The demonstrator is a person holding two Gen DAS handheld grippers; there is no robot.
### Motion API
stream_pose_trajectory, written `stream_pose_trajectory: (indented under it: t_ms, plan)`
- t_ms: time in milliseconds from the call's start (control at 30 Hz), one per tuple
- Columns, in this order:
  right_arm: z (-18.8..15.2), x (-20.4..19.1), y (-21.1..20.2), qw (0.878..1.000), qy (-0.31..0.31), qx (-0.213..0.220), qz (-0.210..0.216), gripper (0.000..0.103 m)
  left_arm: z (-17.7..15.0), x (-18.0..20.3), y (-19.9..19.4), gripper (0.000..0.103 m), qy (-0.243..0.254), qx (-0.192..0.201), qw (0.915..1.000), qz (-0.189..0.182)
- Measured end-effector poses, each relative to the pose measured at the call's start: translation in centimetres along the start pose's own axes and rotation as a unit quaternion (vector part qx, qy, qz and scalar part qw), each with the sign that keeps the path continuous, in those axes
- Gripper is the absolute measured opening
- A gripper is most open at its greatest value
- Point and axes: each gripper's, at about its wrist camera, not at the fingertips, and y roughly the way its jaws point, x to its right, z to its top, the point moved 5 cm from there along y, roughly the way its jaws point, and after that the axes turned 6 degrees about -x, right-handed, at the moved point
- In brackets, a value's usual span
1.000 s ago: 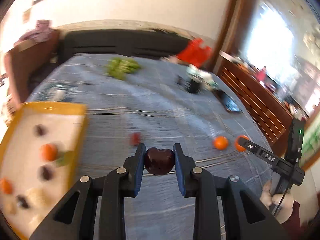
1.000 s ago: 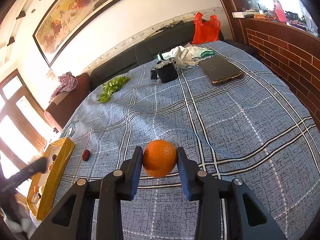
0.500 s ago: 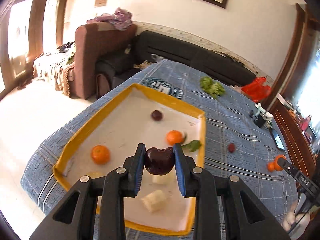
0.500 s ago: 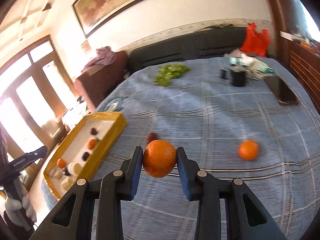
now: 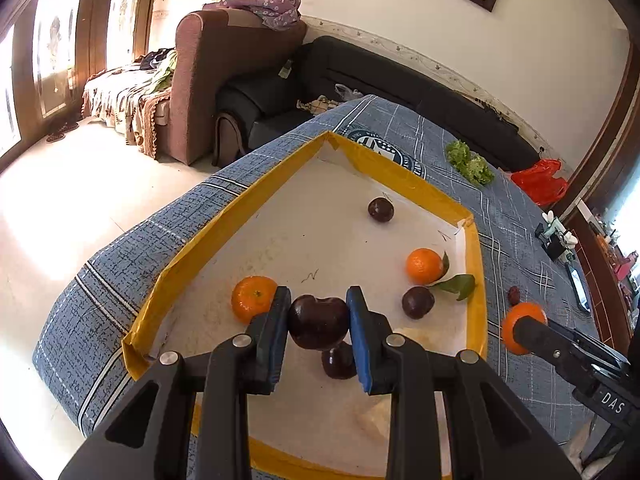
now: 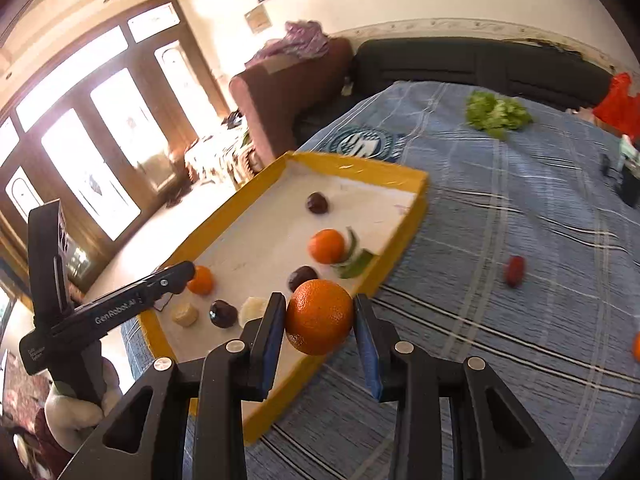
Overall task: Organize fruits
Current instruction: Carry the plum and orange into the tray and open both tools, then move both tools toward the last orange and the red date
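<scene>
A yellow-rimmed tray [image 5: 476, 264] with a white floor lies at the table's left end. It holds two oranges, several dark plums and some pale pieces. My left gripper [image 5: 318, 297] is shut on a dark plum [image 5: 318, 324] and hangs low over the tray's near part, between an orange [image 5: 252, 299] and a plum [image 5: 418, 303]. My right gripper [image 6: 320, 300] is shut on an orange [image 6: 320, 317], above the blue cloth just outside the tray's rim [image 6: 416, 216]. In the left wrist view that orange [image 5: 520, 322] shows right of the tray.
A small red fruit [image 6: 515, 270] and another orange [image 6: 637, 346] lie on the checked blue cloth right of the tray. Lettuce [image 5: 470, 164], a red bag [image 5: 540, 180] and a phone [image 5: 578, 280] sit farther back. The table edge runs close along the tray's left side.
Both grippers have swung left across the table with their fruit. The left one now hangs over the tray with the plum; the right one has reached the tray's right rim with the orange.
</scene>
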Motion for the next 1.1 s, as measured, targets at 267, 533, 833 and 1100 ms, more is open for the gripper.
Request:
stream_pose_trajectory:
  t_ms: [267,533,833,1100]
  plan:
    - [2.0,-3.3,6.8,0.998,-0.027,-0.059,0.014,0.038,0.4,-1.3,1.2,0.028,-0.012,-0.007,0.9998,-0.015]
    - [2.9,-4.0,9.9,0.996,-0.029,-0.079,0.016,0.040,0.8,-2.5,-0.6,0.050,-0.034,0.016,0.9990,-0.024]
    - [3.2,-4.0,6.3,0.999,-0.020,-0.041,0.025,0.040,0.3,-0.2,-3.3,0.083,-0.018,0.037,0.9992,0.003]
    - [2.1,0.5,0.7,1.000,0.025,0.004,0.005,0.042,-1.7,6.4,-4.7,0.089,0.052,0.040,0.9977,0.014]
